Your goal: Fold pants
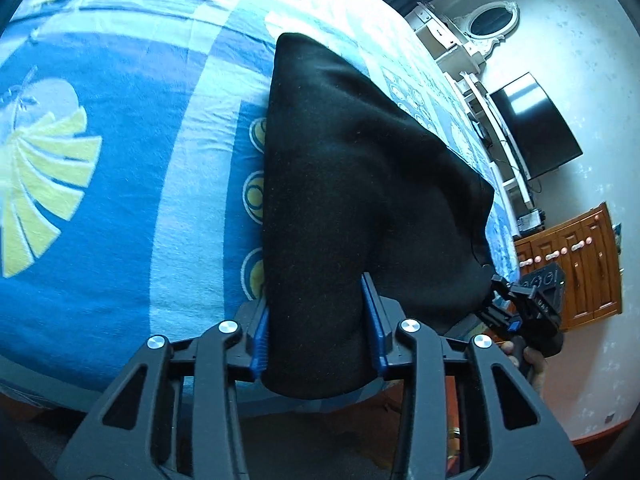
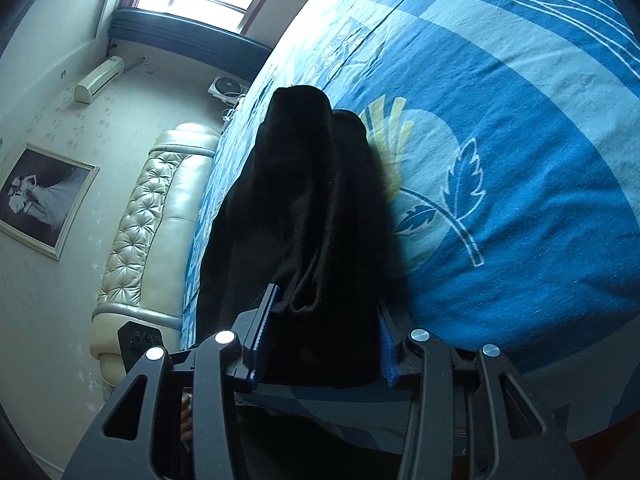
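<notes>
One pair of black pants (image 1: 340, 184) is lying on the blue patterned bedspread (image 1: 120, 200), its long axis running away from the bed's near edge toward the far side. The left gripper (image 1: 316, 320) and right gripper (image 2: 320, 332) are each clamping a bunched near end at that edge. Both hands are equally near, so the cloth is stretching directly ahead of both claws.

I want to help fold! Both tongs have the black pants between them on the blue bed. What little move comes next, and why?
Probably lift both ends a little together. The left tongs and right tongs each seem to pinch a near end of the black pants, while the rest lies flat on the bedspread, so raising it lets you carry that end over.
</notes>
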The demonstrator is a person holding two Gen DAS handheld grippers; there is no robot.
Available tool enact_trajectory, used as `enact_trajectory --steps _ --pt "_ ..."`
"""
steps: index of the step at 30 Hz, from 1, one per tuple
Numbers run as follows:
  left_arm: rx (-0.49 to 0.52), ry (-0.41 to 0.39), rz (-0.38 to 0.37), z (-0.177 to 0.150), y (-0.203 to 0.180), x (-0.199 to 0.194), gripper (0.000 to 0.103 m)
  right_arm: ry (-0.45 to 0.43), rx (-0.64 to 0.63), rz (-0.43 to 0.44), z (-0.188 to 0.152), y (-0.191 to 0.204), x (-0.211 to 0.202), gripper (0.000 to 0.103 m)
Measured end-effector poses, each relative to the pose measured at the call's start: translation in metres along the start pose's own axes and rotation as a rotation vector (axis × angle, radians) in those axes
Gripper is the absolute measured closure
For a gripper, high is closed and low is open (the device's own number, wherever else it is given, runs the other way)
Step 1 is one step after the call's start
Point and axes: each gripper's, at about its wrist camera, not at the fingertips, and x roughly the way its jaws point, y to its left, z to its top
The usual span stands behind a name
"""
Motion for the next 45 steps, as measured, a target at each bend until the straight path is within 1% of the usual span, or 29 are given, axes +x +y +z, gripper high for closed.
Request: enact_trajectory --steps 4,8,16,21,27,30,35,45 --pt "0.024 -0.024 0.04 0.001 0.002 -0.011 0.067 0.015 -0.008 0.007 0.0 0.011 0.011 0.059" --pt "0.008 -0.042 0.06 -0.001 0.016 -0.023 0.067 0.041 -0.024 0.016 -0.002 0.016 0.024 0.059" --pt "-0.043 -0.086 0.098 -0.009 0.047 -0.054 0.067 0.117 -0.061 0.036 -0.008 0.043 0.064 0.059" --pt "-0.044 -0.116 0.141 -0.013 0.058 -0.071 0.067 0.159 -0.086 0.043 -0.014 0.061 0.085 0.059" --pt "-0.065 -0.125 0.131 -0.017 0.071 -0.076 0.067 0.174 -0.089 0.041 -0.01 0.059 0.091 0.059" --pt "-0.052 -0.13 0.144 -0.018 0.068 -0.075 0.066 0.174 -0.087 0.04 -0.01 0.055 0.089 0.06" --pt "-0.059 -0.132 0.137 -0.018 0.069 -0.074 0.064 0.173 -0.086 0.04 -0.011 0.055 0.089 0.06" --pt "-0.049 -0.137 0.148 -0.019 0.069 -0.072 0.063 0.17 -0.082 0.042 -0.012 0.054 0.088 0.06"
